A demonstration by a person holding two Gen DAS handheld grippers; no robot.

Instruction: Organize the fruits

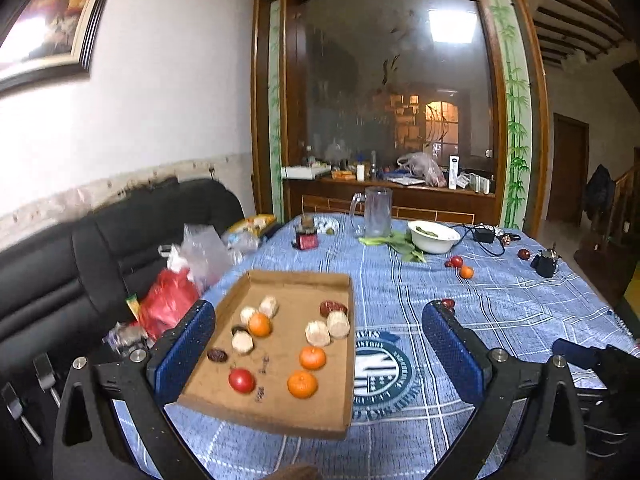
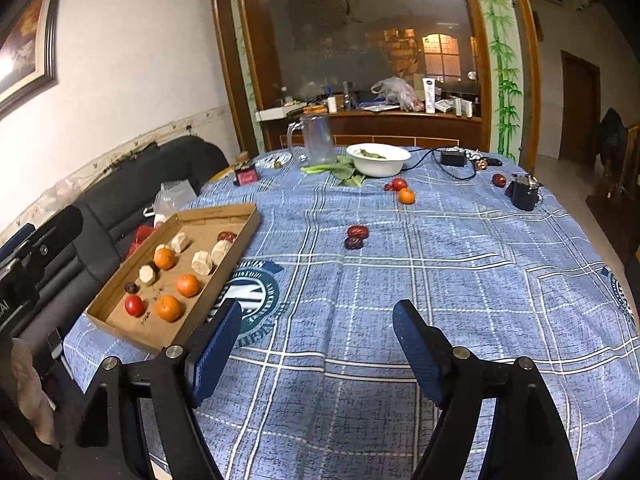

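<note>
Both the left gripper (image 1: 318,344) and right gripper (image 2: 316,344) stand wide, empty. Risk: loose red dates (image 2: 357,237) roll off when nudged; the cardboard tray (image 2: 120,322) overhangs the table edge.

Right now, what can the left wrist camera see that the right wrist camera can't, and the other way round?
Only the left wrist view shows the yellow snack bag by the sofa and the open left claw. Only the right wrist view shows both dark red fruits lying mid-table and the open right claw. Both show the cardboard tray holding three oranges, the white bowl and the clear pitcher.
</note>
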